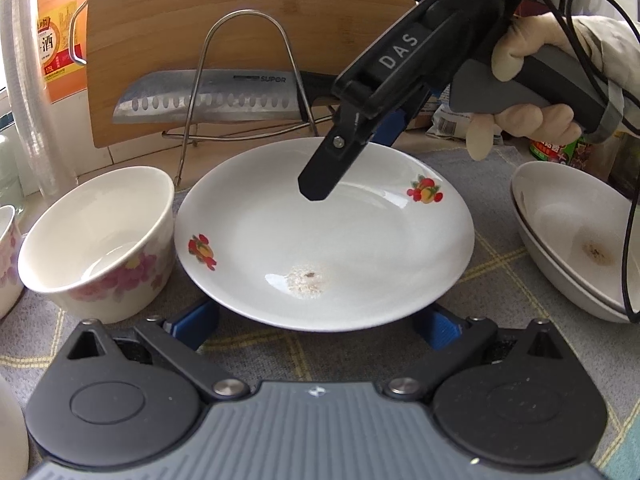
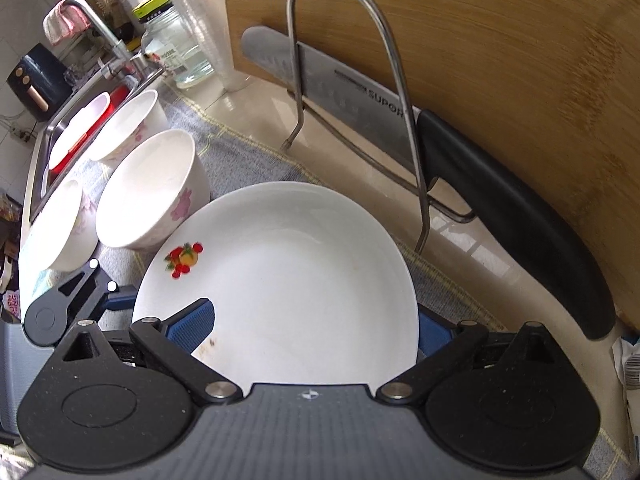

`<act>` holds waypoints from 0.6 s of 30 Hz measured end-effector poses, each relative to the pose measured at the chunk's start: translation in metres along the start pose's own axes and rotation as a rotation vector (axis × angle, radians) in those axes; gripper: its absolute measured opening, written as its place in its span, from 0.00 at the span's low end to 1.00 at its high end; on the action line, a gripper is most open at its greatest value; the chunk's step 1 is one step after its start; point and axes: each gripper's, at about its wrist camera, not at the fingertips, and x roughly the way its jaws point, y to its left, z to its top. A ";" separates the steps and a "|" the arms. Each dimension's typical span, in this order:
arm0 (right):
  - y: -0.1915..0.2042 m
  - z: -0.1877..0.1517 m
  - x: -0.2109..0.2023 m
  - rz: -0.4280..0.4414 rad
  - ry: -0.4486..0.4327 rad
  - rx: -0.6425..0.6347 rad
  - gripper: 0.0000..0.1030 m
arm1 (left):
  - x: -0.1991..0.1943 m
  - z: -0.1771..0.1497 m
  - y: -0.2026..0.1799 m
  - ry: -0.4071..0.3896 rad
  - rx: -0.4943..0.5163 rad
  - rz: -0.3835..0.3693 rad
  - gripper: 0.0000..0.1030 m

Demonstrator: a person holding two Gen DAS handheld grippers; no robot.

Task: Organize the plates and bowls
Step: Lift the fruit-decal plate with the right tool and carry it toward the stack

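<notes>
Right gripper (image 2: 316, 332) pinches the fruit-print plate (image 2: 288, 280) by its rim; left gripper (image 1: 320, 324) gapes wide beneath it. Ahead-left, bowls (image 2: 152, 192) stand unstacked; sorting seems barely begun.

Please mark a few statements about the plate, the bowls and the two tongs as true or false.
1. The white fruit-patterned plate carries a brownish stain. True.
2. The right tongs sit at the plate's far rim. True.
3. The steel kitchen knife lies flat on the plate. False: it rests in the wire rack against the wooden cutting board.
4. The pink-flowered white bowl holds food. False: it looks empty.
5. The left tongs are shut. False: their blue pads sit apart beneath the plate's near rim.
</notes>
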 end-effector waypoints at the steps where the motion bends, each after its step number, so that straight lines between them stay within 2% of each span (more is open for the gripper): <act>1: -0.001 0.001 0.000 0.004 -0.004 0.007 1.00 | 0.000 0.000 0.001 -0.002 0.007 0.000 0.99; 10: -0.002 0.008 0.008 0.007 -0.039 0.030 1.00 | 0.000 -0.001 0.003 -0.028 0.061 -0.006 0.99; 18: -0.003 0.010 0.009 0.011 -0.043 0.046 1.00 | 0.000 -0.001 -0.001 -0.038 0.067 -0.014 0.99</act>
